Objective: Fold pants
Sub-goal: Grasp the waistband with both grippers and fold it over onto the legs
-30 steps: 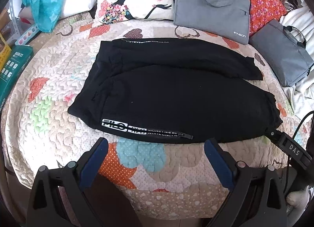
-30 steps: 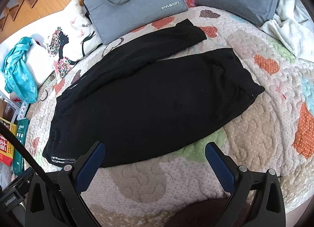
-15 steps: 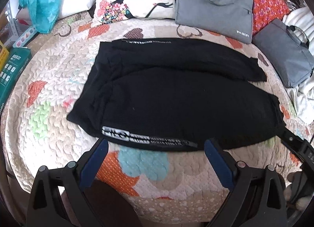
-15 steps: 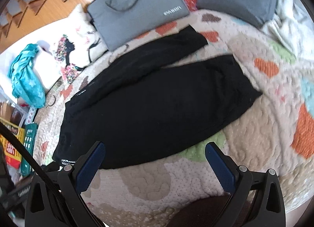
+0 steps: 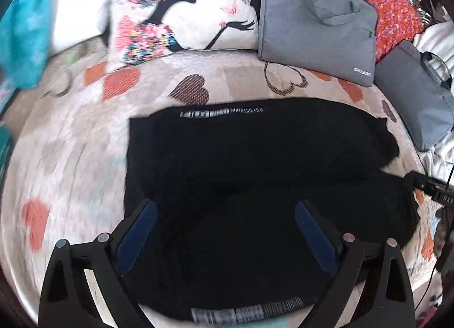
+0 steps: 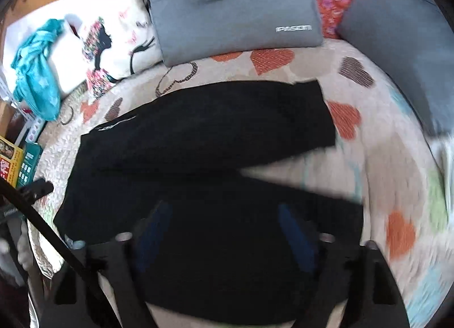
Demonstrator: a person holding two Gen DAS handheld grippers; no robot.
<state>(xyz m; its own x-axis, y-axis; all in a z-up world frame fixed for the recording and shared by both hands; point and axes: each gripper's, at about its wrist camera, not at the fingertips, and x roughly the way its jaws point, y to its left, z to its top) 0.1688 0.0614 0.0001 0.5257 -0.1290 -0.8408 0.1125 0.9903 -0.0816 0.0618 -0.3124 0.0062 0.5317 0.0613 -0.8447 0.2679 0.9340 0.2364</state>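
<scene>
Both our grippers have pushed forward over the bed since a second ago, so the black pants that lay ahead of the fingers now fill the space between them. Our left gripper stands wide, its blue pads spread over the near half of the pants, close to the waistband end with its white lettering; we cannot tell whether the pads touch the cloth. Our right gripper is blurred; its jaws have just been closing somewhat yet stand well apart, with the near leg's fabric between them and no grip that we can see.

The pants lie flat on the heart-patterned quilt, waist to the left, the two legs running to the right, the far leg ending short of the near one. Beyond them, along the far edge, sit a white cushion with a silhouette print, a grey laptop bag and a second grey bag to the right. A teal cloth lies at the far left.
</scene>
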